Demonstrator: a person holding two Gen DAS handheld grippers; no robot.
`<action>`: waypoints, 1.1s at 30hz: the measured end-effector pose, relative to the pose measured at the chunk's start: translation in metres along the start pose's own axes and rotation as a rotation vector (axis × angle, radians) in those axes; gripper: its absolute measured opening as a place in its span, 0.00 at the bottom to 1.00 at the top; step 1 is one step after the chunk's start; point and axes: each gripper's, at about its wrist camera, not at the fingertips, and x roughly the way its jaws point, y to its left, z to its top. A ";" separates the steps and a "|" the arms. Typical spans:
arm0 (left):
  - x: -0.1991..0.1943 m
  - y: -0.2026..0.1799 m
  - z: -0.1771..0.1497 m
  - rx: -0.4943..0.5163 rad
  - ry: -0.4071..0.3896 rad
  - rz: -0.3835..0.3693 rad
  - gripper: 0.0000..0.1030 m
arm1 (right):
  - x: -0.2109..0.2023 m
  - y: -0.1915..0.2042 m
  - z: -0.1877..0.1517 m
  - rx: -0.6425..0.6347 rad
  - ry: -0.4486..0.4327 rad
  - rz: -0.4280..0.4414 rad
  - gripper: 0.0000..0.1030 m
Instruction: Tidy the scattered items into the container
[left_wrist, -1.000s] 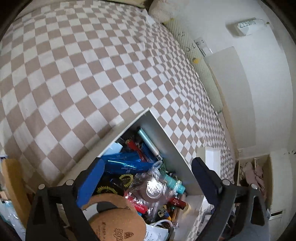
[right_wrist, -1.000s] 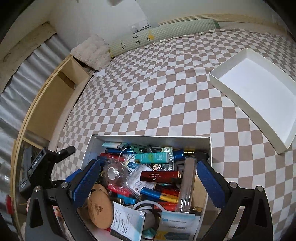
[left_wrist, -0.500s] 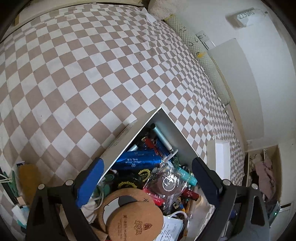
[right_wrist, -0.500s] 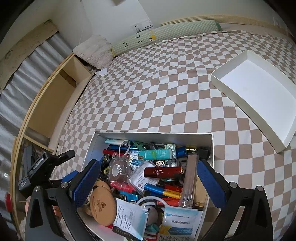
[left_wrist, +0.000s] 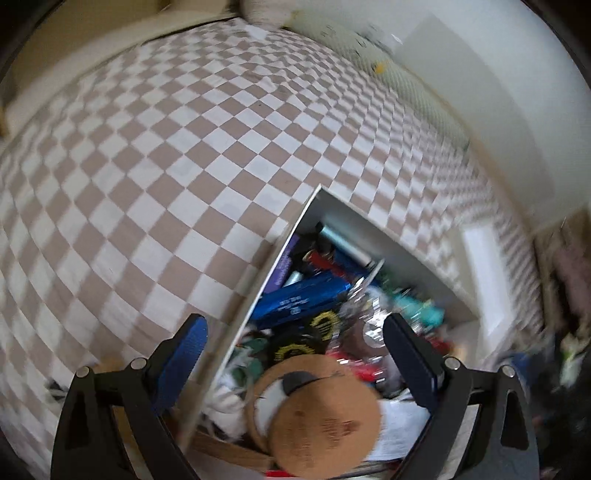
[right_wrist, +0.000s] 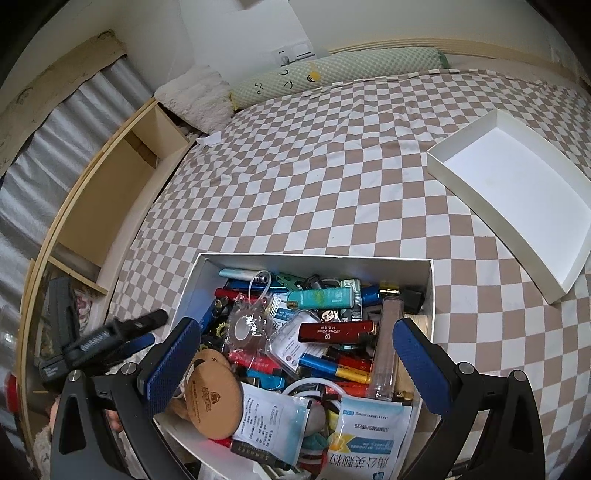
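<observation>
A white box (right_wrist: 317, 260) sits on the checkered bed, packed with small items: lighters, tubes, cork coasters (right_wrist: 213, 400), packets, a clear tape bag (right_wrist: 245, 328). My right gripper (right_wrist: 295, 363) is open and empty, hovering over the box's near half. My left gripper (left_wrist: 293, 363) is open and empty, straddling the box's left wall (left_wrist: 273, 273); the view is motion-blurred. Cork coasters (left_wrist: 321, 413) lie right below it. The left gripper also shows at the left in the right wrist view (right_wrist: 110, 336).
An empty white lid tray (right_wrist: 513, 195) lies on the bed to the right. A green bolster pillow (right_wrist: 332, 74) and fluffy cushion (right_wrist: 195, 96) lie at the headboard. A wooden shelf (right_wrist: 110, 192) runs along the bed's left side.
The left gripper has swung left, so the box shifted right in its view and its left wall now lies between the fingers. The right gripper pulled back slightly.
</observation>
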 end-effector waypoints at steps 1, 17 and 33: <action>0.003 -0.005 0.000 0.047 0.002 0.031 0.94 | 0.000 0.000 0.000 -0.002 0.001 0.000 1.00; 0.058 -0.025 0.007 0.257 0.034 0.283 0.94 | 0.007 -0.008 -0.001 0.007 0.020 -0.008 1.00; 0.028 0.011 0.019 0.194 -0.032 0.298 0.94 | 0.005 0.000 -0.006 -0.021 0.017 -0.029 1.00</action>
